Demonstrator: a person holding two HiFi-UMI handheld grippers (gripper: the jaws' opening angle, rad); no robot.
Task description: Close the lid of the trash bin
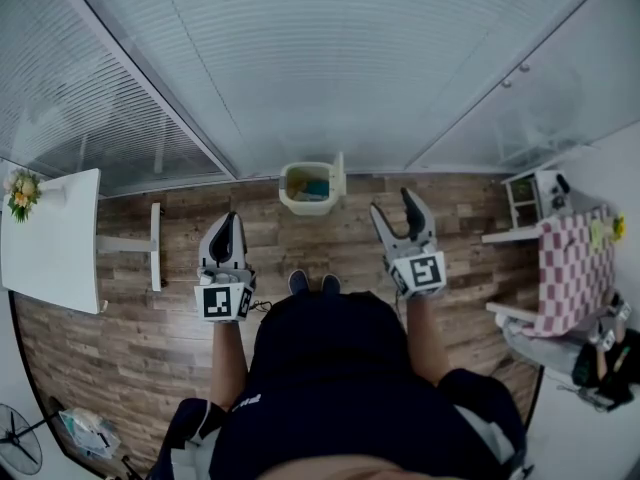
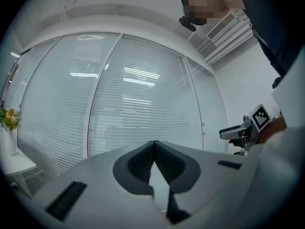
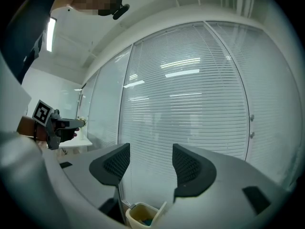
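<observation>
Trash bin [image 1: 308, 190], contents indistinct, lid [image 1: 340, 174] up; left hand-held gripper [image 1: 231, 218] together, right hand-held gripper [image 1: 394, 205] apart.

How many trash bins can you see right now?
1. The trash bin stands on the wooden floor against the window blinds, straight ahead of the person, its lid raised on its right side. No other shows; furniture could hide more.

A wood floor [image 1: 130, 338] runs up to glass walls hung with white blinds [image 1: 330, 58]. At the left stands a white bench [image 1: 50, 238] with flowers [image 1: 22, 193] at its far corner. At the right, a red-checked cloth [image 1: 572, 268] covers a table, with a small white shelf [image 1: 525, 200] just beyond it. A fan [image 1: 18, 440] stands at the bottom left.
</observation>
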